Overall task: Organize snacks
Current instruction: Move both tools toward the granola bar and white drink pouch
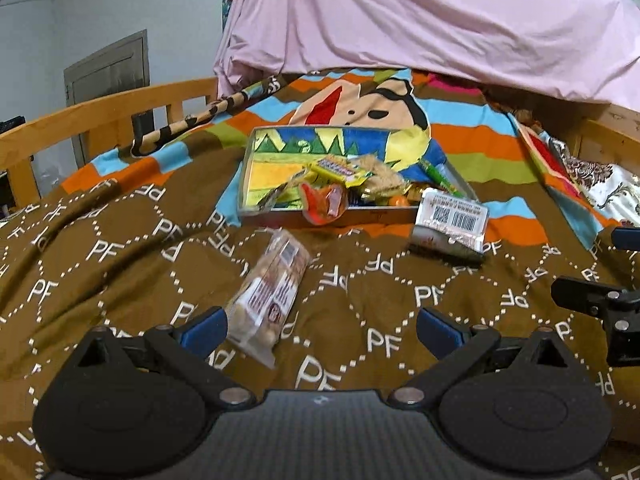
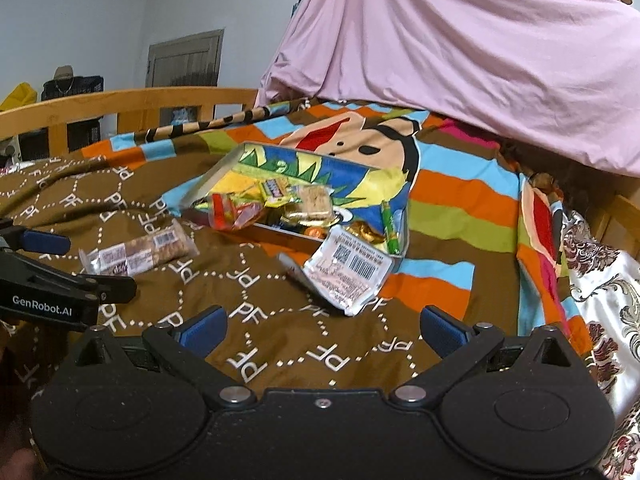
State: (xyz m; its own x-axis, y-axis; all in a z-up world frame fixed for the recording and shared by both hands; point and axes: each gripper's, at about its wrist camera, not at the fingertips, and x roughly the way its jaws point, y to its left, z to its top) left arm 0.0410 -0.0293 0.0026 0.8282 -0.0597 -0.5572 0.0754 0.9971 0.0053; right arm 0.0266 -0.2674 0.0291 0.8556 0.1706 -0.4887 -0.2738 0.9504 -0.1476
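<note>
Risk, long packet: the clear packet of biscuits (image 1: pixel 267 292) lies loose on the soft brown quilt (image 1: pixel 120 248), its near end just beside the left gripper's (image 1: pixel 322 326) left blue fingertip (image 1: pixel 206 326). A grab from here would likely catch only that corner, and I'd expect the wrapper to slip or swing.
Risk, silver pouch: the pouch with the barcode (image 2: pixel 346 276) leans against the tin's near right corner, half crumpled. Nudging it could shove the tin or tip the pouch flat onto the quilt.
Risk, tin: the picture-lined tin (image 1: pixel 256 148) sits on bedding, not a firm surface, and its pile is heaped at the near right. The red wrapper (image 1: pixel 326 202) already hangs over the near rim; one more careless drop could spill it out.
Left gripper pose: low over the quilt, pointing far toward the tin, jaws spread wide and holding nothing.
Right gripper (image 2: pixel 322 326) pose: level with the other and to its right, aimed at the silver pouch, jaws likewise wide apart and empty.
Snacks, where: most are inside the tin in the middle of the bed; the long packet is near and left of it, the pouch near and right.
Beyond: a pink sheet (image 1: pixel 440 20) drapes the far side; a wooden rail (image 1: pixel 100 112) runs along the left.
</note>
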